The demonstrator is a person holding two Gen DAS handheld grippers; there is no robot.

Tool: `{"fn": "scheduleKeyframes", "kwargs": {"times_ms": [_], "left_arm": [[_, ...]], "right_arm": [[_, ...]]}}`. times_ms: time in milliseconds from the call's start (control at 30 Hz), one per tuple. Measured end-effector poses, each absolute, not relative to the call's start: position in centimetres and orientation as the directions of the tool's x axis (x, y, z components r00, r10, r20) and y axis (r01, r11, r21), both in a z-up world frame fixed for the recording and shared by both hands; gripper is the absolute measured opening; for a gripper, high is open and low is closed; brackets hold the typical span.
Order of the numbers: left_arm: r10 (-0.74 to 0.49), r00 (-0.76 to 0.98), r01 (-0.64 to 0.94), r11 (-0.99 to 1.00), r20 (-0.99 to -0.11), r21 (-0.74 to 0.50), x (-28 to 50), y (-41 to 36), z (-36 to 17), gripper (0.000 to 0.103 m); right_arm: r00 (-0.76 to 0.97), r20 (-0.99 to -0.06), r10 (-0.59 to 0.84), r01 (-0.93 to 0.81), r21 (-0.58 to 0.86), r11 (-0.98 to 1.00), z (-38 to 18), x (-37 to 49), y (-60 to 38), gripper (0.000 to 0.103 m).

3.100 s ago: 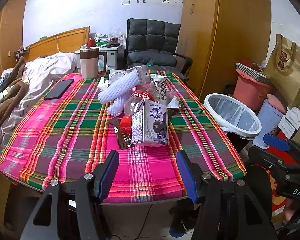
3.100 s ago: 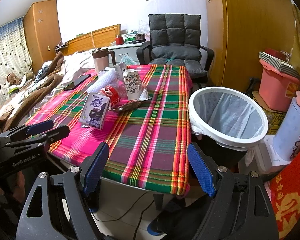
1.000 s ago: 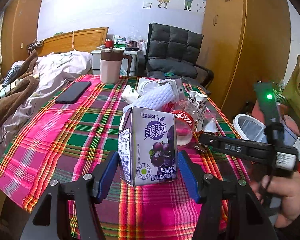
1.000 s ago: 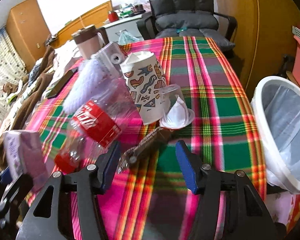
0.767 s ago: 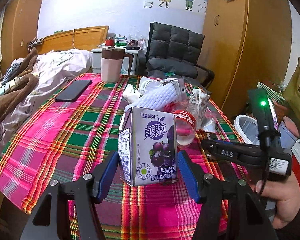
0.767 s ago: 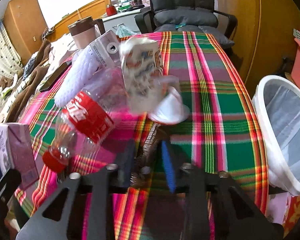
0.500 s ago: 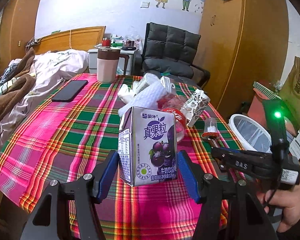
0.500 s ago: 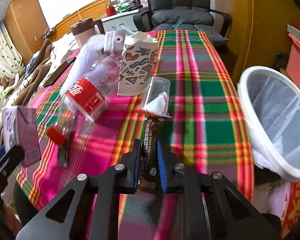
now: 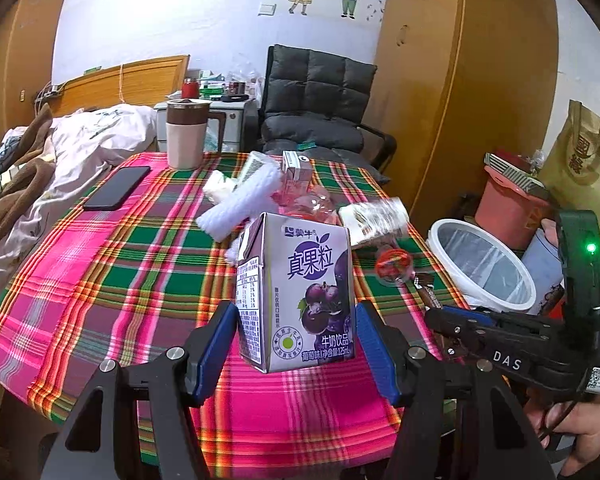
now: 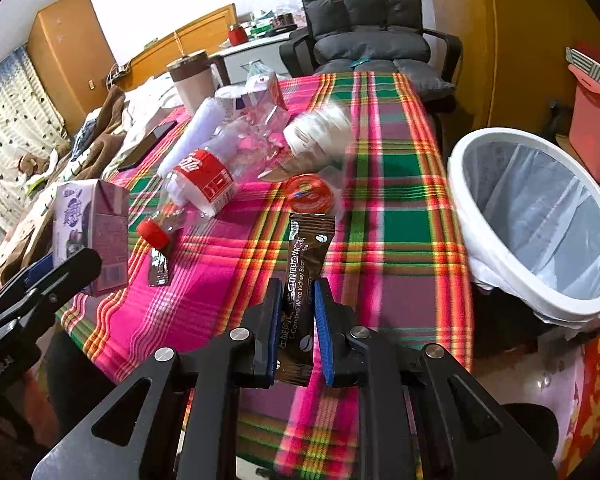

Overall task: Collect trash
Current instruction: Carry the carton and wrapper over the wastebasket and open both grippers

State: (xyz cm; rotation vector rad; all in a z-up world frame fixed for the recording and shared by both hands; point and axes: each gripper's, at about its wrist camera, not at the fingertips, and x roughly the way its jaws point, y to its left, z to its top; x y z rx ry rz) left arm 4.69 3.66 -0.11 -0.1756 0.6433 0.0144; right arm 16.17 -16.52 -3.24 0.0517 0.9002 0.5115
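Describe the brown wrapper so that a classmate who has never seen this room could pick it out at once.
Start at the plaid-covered table beside the white trash bin. Near the table's front edge, the right gripper is shut on a long brown wrapper. Unlike the clear red-labelled bottle and purple carton to its left, it is flat, dark and printed with white lettering.

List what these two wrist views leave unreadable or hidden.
- Paper cup: motion-blurred in both views, pattern unreadable.
- Milk carton: left gripper pads flank it; contact unclear.
- Brown sachet: lower end hidden between right gripper pads.
- Trash bin: bottom unseen through liner.
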Motion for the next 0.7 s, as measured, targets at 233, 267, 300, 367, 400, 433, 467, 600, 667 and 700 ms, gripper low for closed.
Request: {"fn": "scheduleKeyframes", "kwargs": {"times_ms": [233, 267, 300, 367, 400, 433, 467, 600, 667, 700], "left_arm": [[-0.098, 0.791, 0.000, 0.987, -0.603, -0.160, 6.6, 1.2, 0.3, 0.061], [-0.113, 0.789, 0.016, 0.986, -0.603, -0.163, 7.0, 0.7, 0.3, 0.061], [-0.125, 0.788, 0.030, 0.986, -0.603, -0.165, 7.4, 0.2, 0.4, 0.061], [-0.149, 0.784, 0.064, 0.985, -0.603, -0.161, 8.3, -1.0, 0.6, 0.061], [-0.167, 0.780, 0.083, 0.983, -0.603, -0.164, 8.8, -1.6, 0.7, 0.061], [-0.185, 0.776, 0.104, 0.980, -0.603, -0.167, 9.4, -2.4, 0.8, 0.061], [-0.197, 0.774, 0.121, 0.979, -0.601, -0.164, 9.8, -3.0, 0.8, 0.061], [-0.268, 0.755, 0.200, 0.963, -0.598, -0.179, 11.7, -5.8, 1.1, 0.061], [-0.296, 0.745, 0.233, 0.955, -0.597, -0.182, 12.7, -7.2, 1.1, 0.061], [-0.308, 0.742, 0.249, 0.951, -0.596, -0.181, 13.2, -8.0, 1.1, 0.062]], "right_arm": [[0.551, -0.713, 0.433, -0.358, 0.267, 0.895, -2.8, 16.8, -19.5, 0.019], [0.557, -0.711, 0.428, -0.350, 0.266, 0.898, -2.8, 16.9, -19.9, 0.019], [0.564, -0.709, 0.423, -0.341, 0.267, 0.901, -2.8, 17.0, -20.4, 0.019], [0.577, -0.704, 0.413, -0.325, 0.266, 0.907, -2.7, 17.0, -21.3, 0.019], [0.587, -0.702, 0.404, -0.311, 0.265, 0.913, -2.7, 17.3, -22.0, 0.019], [0.594, -0.700, 0.397, -0.303, 0.263, 0.916, -2.7, 17.3, -22.4, 0.019], [0.601, -0.698, 0.390, -0.293, 0.261, 0.920, -2.6, 17.3, -23.0, 0.019], [0.629, -0.695, 0.347, -0.240, 0.251, 0.938, -2.6, 18.2, -25.6, 0.019], [0.638, -0.696, 0.329, -0.219, 0.246, 0.944, -2.7, 18.4, -26.6, 0.019], [0.641, -0.698, 0.319, -0.207, 0.242, 0.948, -2.8, 18.6, -27.2, 0.019]]}}
